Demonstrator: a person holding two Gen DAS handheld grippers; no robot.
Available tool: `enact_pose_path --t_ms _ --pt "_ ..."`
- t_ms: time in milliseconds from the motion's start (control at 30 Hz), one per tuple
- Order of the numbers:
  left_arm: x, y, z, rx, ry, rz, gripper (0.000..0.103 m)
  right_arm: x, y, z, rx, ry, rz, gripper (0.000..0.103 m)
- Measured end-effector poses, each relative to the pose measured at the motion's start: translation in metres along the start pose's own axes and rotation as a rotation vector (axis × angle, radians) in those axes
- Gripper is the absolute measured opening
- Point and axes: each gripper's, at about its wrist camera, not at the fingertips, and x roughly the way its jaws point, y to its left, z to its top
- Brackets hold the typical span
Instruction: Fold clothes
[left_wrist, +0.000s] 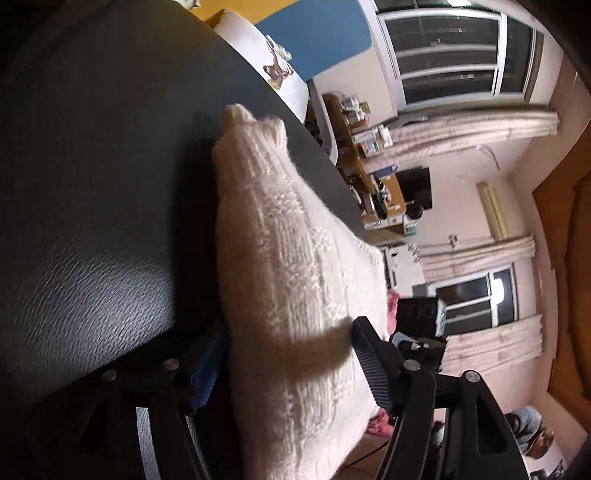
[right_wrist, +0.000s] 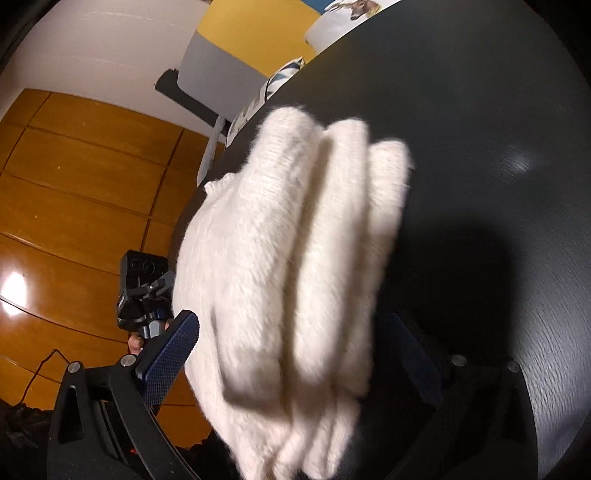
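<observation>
Dark bench (right_wrist: 498, 110) fills both views, and on it lies the white knitted sweater (right_wrist: 295, 240), already folded into a thick stack of layers, so the folding looks about done; you probably only need to draw back. Your left tool (left_wrist: 288, 373) and right tool (right_wrist: 295, 354) both stand wide, the bundle between their fingers but unpressed. Only the right view shows the three stacked folds; only the left view shows the knit's long side and the windows (left_wrist: 454, 55) beyond.

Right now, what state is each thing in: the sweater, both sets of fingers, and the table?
White knit sweater: folded into stacked layers, lying on the table.
Left gripper: fingers open, straddling the sweater.
Right gripper: fingers open, either side of the sweater.
Dark table: bearing the sweater.
</observation>
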Motion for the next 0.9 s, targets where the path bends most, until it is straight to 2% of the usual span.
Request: enact_pose_path --t_ms 200,267,300,433,467,533,600,667,767,833,900 --pt "0.014 -0.014 0.004 0.005 0.026 0.084 0.074 0.03 0.025 0.016 -0.068 0.078 -0.109 0.103" --pt "0.016 -0.021 0.002 0.036 0.004 0.108 0.067 0.031 0.026 0.014 -0.076 0.093 -0.11 0.103" --pt "0.014 -0.026 -0.002 0.075 -0.021 0.137 0.056 0.031 0.026 0.013 -0.085 0.099 -0.116 0.103" --pt "0.004 -0.061 -0.029 0.254 -0.165 0.293 0.044 0.034 0.043 0.002 -0.191 0.091 -0.236 0.086" --pt "0.001 -0.071 -0.036 0.3 -0.201 0.327 0.044 0.034 0.048 -0.001 -0.217 0.081 -0.247 0.078" --pt "-0.011 -0.093 -0.055 0.395 -0.281 0.397 0.043 0.035 0.061 -0.007 -0.28 0.055 -0.27 0.069" --pt "-0.029 -0.106 -0.071 0.434 -0.348 0.461 0.043 0.042 0.08 -0.011 -0.371 0.047 -0.289 0.064" --pt "-0.055 -0.109 -0.09 0.439 -0.419 0.525 0.043 0.058 0.1 -0.012 -0.461 0.072 -0.27 0.061" --pt "-0.102 -0.106 -0.111 0.394 -0.535 0.647 0.043 0.098 0.133 -0.008 -0.56 0.14 -0.188 0.061" --pt "-0.138 -0.1 -0.128 0.354 -0.629 0.745 0.043 0.133 0.167 -0.005 -0.647 0.19 -0.138 0.061" --pt "-0.166 -0.09 -0.139 0.295 -0.707 0.81 0.043 0.173 0.209 -0.005 -0.749 0.237 -0.089 0.061"
